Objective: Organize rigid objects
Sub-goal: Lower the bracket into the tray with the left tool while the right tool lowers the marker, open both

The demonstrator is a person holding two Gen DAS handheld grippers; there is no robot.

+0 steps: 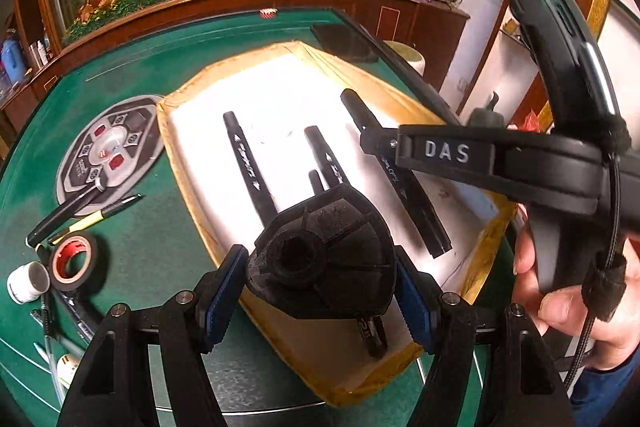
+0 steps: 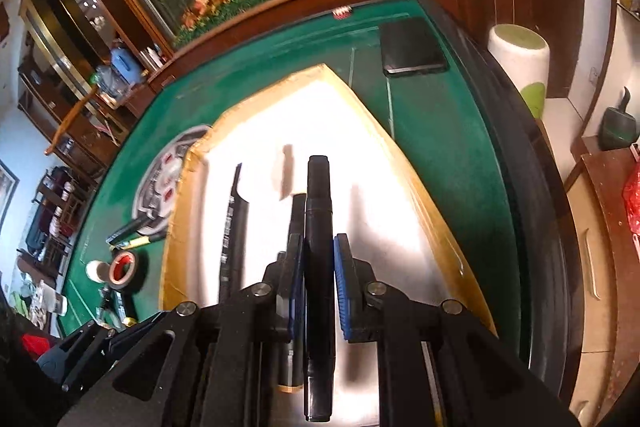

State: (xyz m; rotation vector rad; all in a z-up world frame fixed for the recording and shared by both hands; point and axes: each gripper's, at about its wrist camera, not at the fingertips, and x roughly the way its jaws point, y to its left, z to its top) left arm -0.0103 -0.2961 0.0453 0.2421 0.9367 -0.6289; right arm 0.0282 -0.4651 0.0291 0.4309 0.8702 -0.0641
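- left gripper clamps a black, ribbed, fuzzy-looking dome-shaped part over the near end of the white foam board with tan taped edges.
- right gripper is closed on a smooth black marker pen above the same board.
- more slim black marker pens lie on the board; black tape roll with red core sits left of it on the green felt surface.
- risk: the round marker may roll when released; the bulky part could knock the pens beneath it.
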